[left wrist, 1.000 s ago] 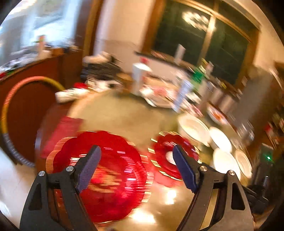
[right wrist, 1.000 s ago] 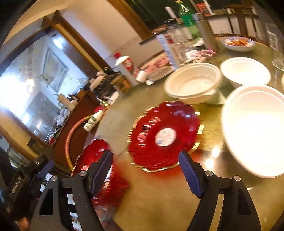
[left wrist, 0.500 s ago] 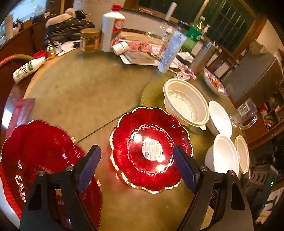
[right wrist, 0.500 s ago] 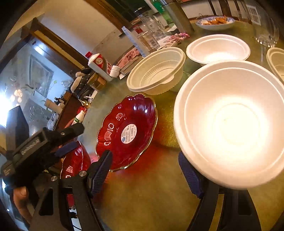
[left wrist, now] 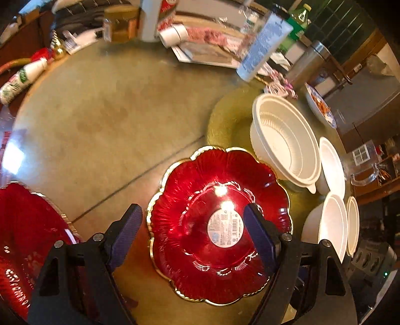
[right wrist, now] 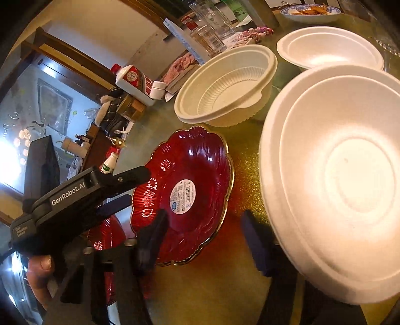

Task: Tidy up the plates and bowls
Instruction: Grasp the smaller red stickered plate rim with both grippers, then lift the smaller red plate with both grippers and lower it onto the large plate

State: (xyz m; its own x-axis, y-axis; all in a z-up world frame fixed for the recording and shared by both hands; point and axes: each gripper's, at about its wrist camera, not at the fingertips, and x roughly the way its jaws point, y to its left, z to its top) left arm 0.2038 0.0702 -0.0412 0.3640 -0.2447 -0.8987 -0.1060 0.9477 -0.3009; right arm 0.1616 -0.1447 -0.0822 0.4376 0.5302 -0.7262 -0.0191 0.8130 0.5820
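A red flower-shaped plate [left wrist: 200, 240] with a gold rim and a round sticker lies on the table. My left gripper [left wrist: 192, 225] hovers open just above it, its fingers spanning the plate's left half. In the right wrist view that left gripper [right wrist: 135, 187] reaches over the same red plate [right wrist: 190, 175]. My right gripper [right wrist: 205, 235] has its jaws closing; the plate's near edge shows between them, untouched by the pads. Its right finger sits by the rim of a large white foam bowl [right wrist: 337, 175]. A second red plate [left wrist: 22, 237] lies at the left.
A white ribbed bowl [left wrist: 285, 145] and several foam bowls [left wrist: 332, 165] crowd the right side on a gold mat [left wrist: 230, 122]. Bottles, glasses and papers line the far edge of the table [left wrist: 100, 112]. A dish of food [right wrist: 310, 11] stands beyond. A hand [right wrist: 37, 275] holds the left gripper.
The left gripper has swung down and right from the left red plate onto the stickered one. The right gripper moved toward the large foam bowl and its jaws narrowed.
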